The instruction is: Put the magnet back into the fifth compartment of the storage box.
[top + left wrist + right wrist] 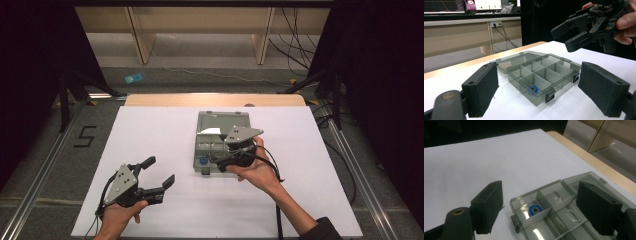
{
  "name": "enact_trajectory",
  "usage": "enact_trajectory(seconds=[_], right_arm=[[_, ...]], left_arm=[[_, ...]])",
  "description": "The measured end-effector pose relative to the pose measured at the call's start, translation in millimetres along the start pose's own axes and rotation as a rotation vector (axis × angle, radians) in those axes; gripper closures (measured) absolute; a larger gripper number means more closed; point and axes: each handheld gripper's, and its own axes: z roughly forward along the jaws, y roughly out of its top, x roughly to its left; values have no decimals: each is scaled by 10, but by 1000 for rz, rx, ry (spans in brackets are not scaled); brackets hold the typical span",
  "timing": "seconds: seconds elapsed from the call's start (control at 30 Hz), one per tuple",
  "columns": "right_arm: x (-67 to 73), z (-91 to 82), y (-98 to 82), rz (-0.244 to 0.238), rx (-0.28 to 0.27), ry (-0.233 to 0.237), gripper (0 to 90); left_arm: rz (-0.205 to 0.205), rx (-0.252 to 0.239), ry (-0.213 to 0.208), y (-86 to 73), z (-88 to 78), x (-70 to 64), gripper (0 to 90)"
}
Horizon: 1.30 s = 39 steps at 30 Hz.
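A grey see-through compartment box [197, 150] lies on the white table top with its lid [222, 121] folded flat behind it. A blue ring [203, 161] sits in the box's near left corner compartment, also in the left gripper view [533, 89] and the right gripper view [535, 210]. My right gripper [226, 161] hovers over the box's near part, jaws open and empty; the ring lies below, between its pads [487, 205]. My left gripper [161, 170] is held at the table's near left, apart from the box [564, 62], open and empty, facing the right gripper [565, 38].
The white sheet [150, 130] covers the table, with its wooden far edge [215, 99] showing. On the floor beyond lie a small blue item [133, 78] and cables [295, 50]. A "5" mark [85, 136] is on the floor at left.
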Motion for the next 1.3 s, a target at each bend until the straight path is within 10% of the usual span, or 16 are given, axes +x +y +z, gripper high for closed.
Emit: enact_trajectory(seconds=[1.3], right_arm=[[-57,-270,-318,91,-74,-35,184]], left_arm=[[-1,1,4,-1,-1,2,156]])
